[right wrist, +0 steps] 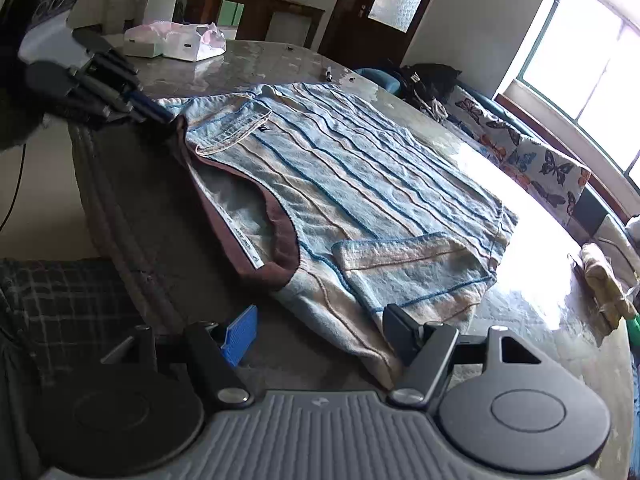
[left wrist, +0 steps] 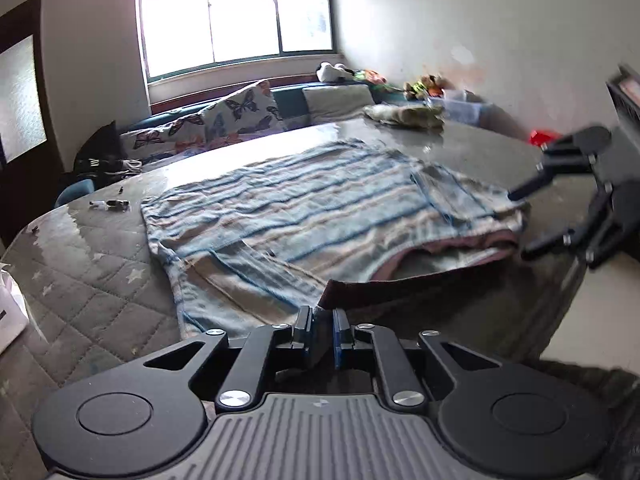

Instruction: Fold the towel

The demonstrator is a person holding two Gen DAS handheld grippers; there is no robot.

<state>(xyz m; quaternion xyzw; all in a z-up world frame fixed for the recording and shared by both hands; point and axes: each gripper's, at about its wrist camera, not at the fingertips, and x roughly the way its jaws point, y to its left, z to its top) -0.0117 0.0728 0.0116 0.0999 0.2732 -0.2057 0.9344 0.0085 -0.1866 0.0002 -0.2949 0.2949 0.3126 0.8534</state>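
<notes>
A blue-and-beige striped towel (left wrist: 320, 196) with a brown border lies folded over on the round table (left wrist: 96, 276), two of its corners turned back. My left gripper (left wrist: 322, 320) is shut on the towel's near brown-edged corner. In the right wrist view that left gripper (right wrist: 166, 116) pinches the far left corner at the table's edge. My right gripper (right wrist: 320, 336) stands open at the towel (right wrist: 360, 168), whose near corner lies between the fingers, close to the right one. The left wrist view shows the right gripper (left wrist: 522, 220) open at the towel's right end.
The table (right wrist: 160, 220) has a grey quilted cover under a glossy top. A plastic bag with white boxes (right wrist: 176, 42) sits at one edge, a folded cloth (left wrist: 404, 114) at another, a pen (left wrist: 110, 204) near the towel. A sofa with butterfly cushions (left wrist: 236, 114) stands behind.
</notes>
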